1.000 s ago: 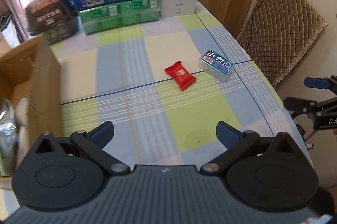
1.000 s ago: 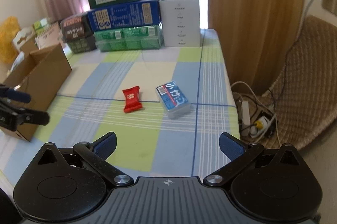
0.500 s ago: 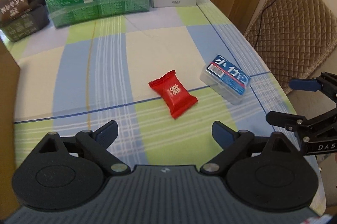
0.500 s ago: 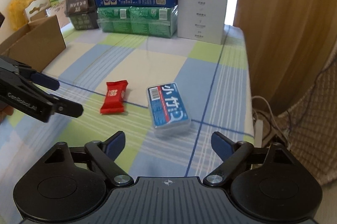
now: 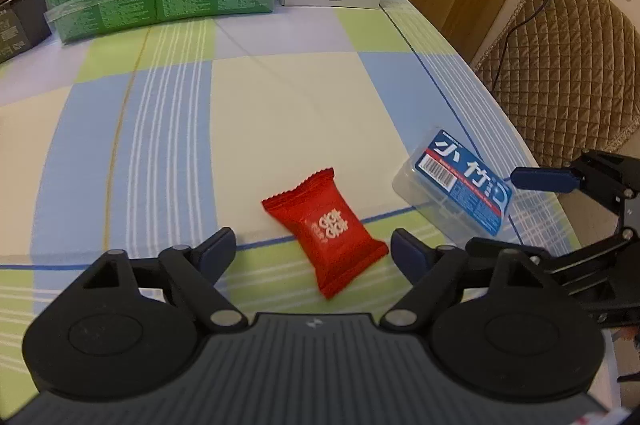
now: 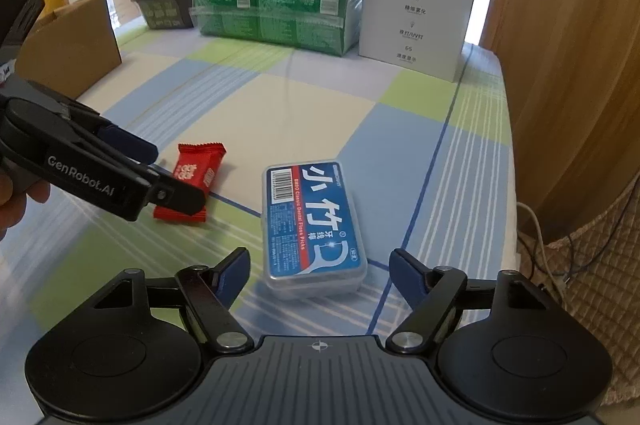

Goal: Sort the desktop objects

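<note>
I am holding my left gripper (image 5: 312, 251) wide open around the red candy (image 5: 326, 231); my right gripper (image 6: 320, 271) is gaping around the floss box (image 6: 314, 225) beside it.

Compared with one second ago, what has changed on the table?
Both grippers moved forward and down: the left gripper now straddles the red candy packet, and the right gripper reaches the floss pick box. Both are open and hold nothing. The packet and box have not moved.

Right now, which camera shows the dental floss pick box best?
The right wrist view: the floss pick box lies centred, whole, label readable, ahead of the open right gripper. The left wrist view shows it off to the right, at an angle, partly behind gripper parts.
</note>
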Demonstrator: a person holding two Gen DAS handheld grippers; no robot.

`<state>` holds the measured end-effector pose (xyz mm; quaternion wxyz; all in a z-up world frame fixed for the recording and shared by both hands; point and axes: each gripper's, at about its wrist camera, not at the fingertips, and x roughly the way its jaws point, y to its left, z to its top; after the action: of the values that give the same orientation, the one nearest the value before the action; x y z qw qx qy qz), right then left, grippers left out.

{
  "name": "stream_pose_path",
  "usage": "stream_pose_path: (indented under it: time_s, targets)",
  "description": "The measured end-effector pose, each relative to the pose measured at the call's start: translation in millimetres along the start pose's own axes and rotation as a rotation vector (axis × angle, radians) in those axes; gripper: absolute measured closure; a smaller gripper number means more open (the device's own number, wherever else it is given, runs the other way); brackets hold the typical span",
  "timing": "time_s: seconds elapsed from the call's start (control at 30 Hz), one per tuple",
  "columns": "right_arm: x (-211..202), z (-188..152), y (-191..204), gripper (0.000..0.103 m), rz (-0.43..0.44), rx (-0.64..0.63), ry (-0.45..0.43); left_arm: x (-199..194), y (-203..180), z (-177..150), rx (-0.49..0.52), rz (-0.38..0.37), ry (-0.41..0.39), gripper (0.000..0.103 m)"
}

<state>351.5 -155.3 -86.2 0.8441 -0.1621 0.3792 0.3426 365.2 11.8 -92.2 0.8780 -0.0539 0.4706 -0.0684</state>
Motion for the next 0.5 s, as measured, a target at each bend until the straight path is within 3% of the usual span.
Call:
stream_pose_path:
  time_s: [0.2,0.37,0.5]
  targets:
    - [7,0,0,0.040,0.000,0.008,-0.004,7,-5,1,0.043,0.008,-0.005,0.031]
    - [10,0,2,0.047,0.006,0.005,-0.009,3,0,-1,0.091,0.009,0.010,0.063]
    - [13,1,6,0.048,0.009,-0.003,-0.011,-4,7,-8,0.109,0.006,0.013,0.067]
